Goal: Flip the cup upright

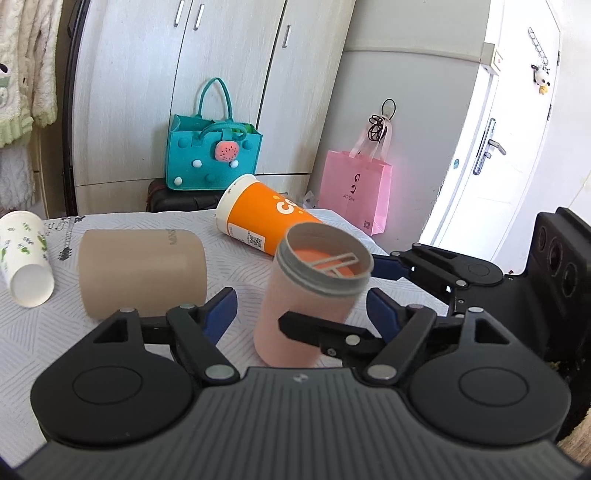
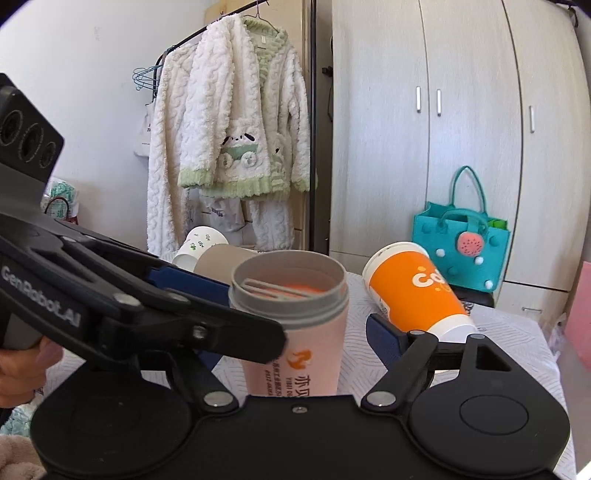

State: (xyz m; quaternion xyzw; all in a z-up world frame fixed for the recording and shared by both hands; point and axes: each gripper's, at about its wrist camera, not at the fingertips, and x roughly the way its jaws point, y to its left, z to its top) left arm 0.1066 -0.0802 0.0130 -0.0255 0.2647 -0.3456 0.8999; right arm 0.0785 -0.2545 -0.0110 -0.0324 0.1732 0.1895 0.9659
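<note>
I have the pink cup (image 1: pixel 310 302) near upright, slightly tilted, between both spread tools, neither clamping it; releasing remains.

Grey wardrobe (image 2: pixel 461 147), white door (image 1: pixel 517 129), clothes rail (image 2: pixel 221 22) with fleece robe (image 2: pixel 229 129); daylight.

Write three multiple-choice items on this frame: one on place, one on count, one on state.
1. Where is the orange cup? A. behind the pink cup B. on a shelf C. on the floor
2. How many cups lie on their sides? A. one B. three C. five
3. How does the pink cup stand? A. mouth down B. on its side C. mouth up

A: it lies on the table beyond the pink cup.
B: the orange cup, beige cup and white cup are down.
C: its grey rim opens upward.
</note>
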